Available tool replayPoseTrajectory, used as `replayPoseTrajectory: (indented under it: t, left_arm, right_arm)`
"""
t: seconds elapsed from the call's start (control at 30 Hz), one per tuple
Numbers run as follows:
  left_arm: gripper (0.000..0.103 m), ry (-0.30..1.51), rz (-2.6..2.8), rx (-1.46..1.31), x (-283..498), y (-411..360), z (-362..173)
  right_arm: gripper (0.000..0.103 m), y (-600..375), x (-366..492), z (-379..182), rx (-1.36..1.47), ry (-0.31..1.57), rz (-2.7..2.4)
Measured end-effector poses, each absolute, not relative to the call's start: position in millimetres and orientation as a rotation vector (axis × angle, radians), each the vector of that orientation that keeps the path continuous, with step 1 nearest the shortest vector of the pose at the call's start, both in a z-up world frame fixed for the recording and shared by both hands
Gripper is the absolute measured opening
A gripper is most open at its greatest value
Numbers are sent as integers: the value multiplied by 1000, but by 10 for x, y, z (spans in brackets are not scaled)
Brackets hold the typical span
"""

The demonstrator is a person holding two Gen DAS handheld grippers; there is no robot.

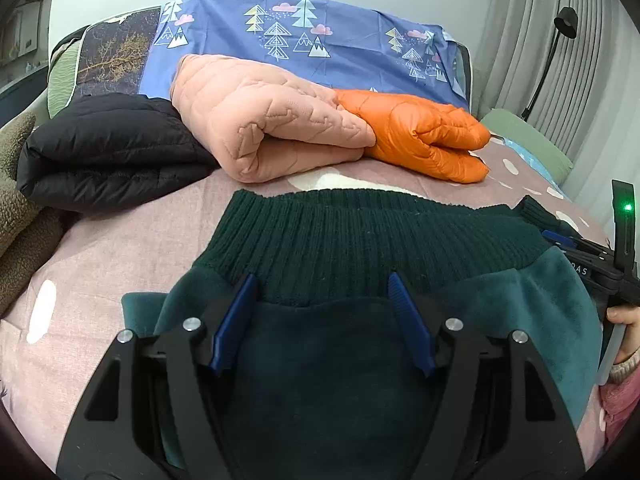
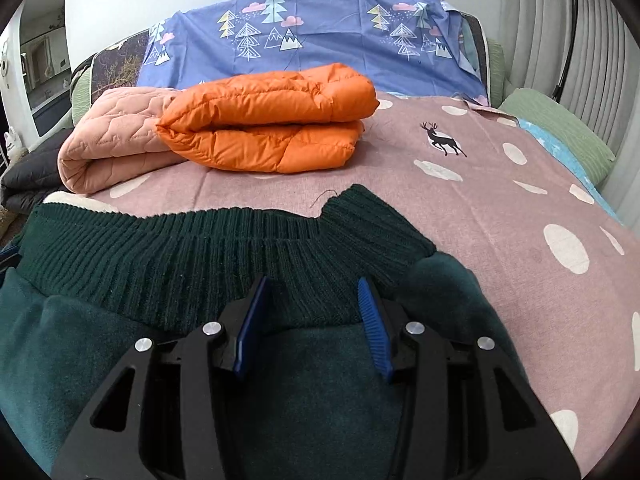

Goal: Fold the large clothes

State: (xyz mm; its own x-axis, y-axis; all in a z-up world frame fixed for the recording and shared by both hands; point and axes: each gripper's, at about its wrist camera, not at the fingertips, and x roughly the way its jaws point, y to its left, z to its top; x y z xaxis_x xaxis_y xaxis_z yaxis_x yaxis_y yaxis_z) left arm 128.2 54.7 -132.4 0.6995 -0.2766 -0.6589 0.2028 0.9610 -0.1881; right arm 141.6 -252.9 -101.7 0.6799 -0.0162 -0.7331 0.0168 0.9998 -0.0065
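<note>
A dark green garment [image 1: 360, 240] lies spread on the bed [image 1: 100, 248], its ribbed knit hem toward the far side and its plush body running back under both grippers. The left gripper [image 1: 322, 284] hovers over the seam where the ribbing meets the plush — its blue pads stand apart and no fold of cloth is pinched between them. The right gripper [image 2: 314, 288] sits over the same seam nearer the garment's right edge, just beside a ribbed cuff [image 2: 372, 224] that sticks up at the corner; its jaws are likewise parted, with fabric lying below them but not clamped. From the left wrist view the right gripper's body and a hand [image 1: 624, 328] show at the far right edge. Beyond the garment, well apart, three folded jackets lie in a row — black [image 1: 108, 152], pink [image 1: 260, 128] and orange [image 1: 424, 132].
</note>
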Motion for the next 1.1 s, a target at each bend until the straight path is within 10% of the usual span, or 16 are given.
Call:
replayPoseTrajectory:
  t: [0.3, 0.47, 1.1]
  left_arm:
    - [67, 664, -256, -79, 1236, 346, -861]
    - [80, 773, -220, -55, 1517, 271, -1320]
    - [85, 717, -150, -23, 1254, 287, -1065]
  right_arm:
    - [56, -2045, 1223, -373, 31, 690, 99]
    - [70, -1766, 1530, -1064, -61, 844, 89]
    - [71, -1414, 1079, -712, -22, 834, 171]
